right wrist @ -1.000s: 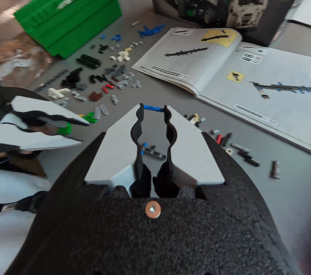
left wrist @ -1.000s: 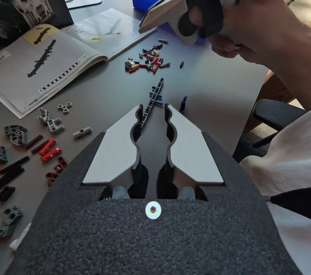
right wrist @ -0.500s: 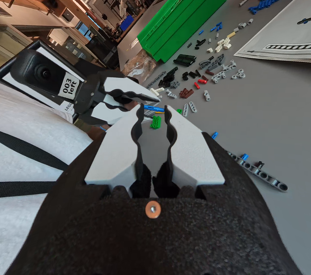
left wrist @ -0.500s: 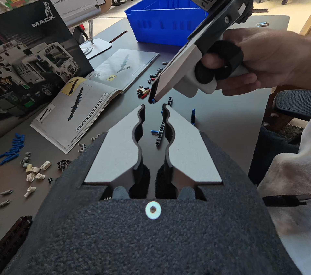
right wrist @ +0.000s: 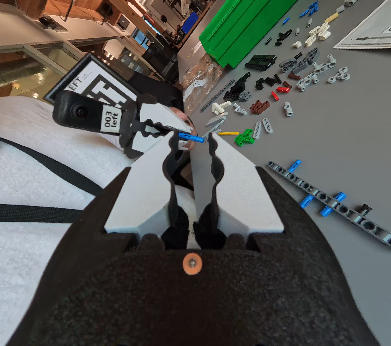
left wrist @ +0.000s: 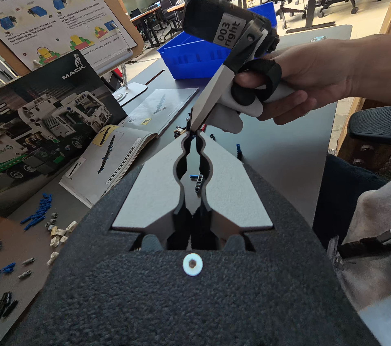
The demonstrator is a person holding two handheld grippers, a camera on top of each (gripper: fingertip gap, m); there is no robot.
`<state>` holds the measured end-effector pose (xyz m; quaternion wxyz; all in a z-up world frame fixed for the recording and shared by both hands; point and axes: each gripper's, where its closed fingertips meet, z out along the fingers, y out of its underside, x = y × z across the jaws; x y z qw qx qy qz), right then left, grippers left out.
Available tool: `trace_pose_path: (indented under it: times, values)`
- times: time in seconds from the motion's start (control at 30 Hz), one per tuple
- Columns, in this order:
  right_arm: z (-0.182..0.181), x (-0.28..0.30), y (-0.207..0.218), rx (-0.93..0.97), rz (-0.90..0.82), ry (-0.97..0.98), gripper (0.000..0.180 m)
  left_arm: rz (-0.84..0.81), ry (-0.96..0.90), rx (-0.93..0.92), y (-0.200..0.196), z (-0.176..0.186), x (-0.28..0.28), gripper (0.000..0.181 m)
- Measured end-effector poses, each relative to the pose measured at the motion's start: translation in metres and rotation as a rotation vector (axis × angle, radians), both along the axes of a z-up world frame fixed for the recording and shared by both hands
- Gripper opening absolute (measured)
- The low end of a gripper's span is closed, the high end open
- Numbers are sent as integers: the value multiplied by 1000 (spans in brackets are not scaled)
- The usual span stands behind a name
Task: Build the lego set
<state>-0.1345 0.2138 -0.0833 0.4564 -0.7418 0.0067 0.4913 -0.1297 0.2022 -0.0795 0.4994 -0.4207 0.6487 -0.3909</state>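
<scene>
A blue pin (right wrist: 191,137) hangs in the air between both grippers' tips. My left gripper (left wrist: 193,137) has narrowed on it; in the right wrist view its two fingertips (right wrist: 187,131) pinch the pin's left part. My right gripper (right wrist: 191,140) stands open around the pin, with a small gap at the pin's right end. In the left wrist view the right gripper (left wrist: 191,129) comes down from above, tip to tip with mine. A long grey beam (right wrist: 330,204) with blue pins in it lies on the table, and part of it shows between my left fingers (left wrist: 198,182).
An open instruction booklet (left wrist: 118,158) and the set's box (left wrist: 42,113) lie to the left, with a blue bin (left wrist: 190,61) behind. A green bin (right wrist: 264,10), a plastic bag (right wrist: 198,80) and several loose parts (right wrist: 296,73) cover the far table. A loose blue pin (left wrist: 238,148) lies near the beam. My left and right fingertips are right by each other.
Both grippers rose from the table and came together tip to tip. The right gripper, which held the pin end to end, has widened. The left gripper has narrowed on the pin.
</scene>
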Motion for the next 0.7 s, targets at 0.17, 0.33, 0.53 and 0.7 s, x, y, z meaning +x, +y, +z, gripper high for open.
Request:
trace_pose_path:
  times: [0.17, 0.33, 0.53, 0.7]
  values:
    - [5, 13, -5, -12, 29, 227, 31, 6, -78, -65, 0, 12, -6, 3]
    - [24, 4, -15, 32, 151, 467, 28, -67, -176, -213, -8, 31, -14, 3]
    - [42, -16, -26, 31, 350, 706, 18, -122, -215, -184, -17, 36, -18, 3]
    - [42, -17, -24, 13, 364, 767, 13, -127, -234, -166, -17, 38, -22, 3]
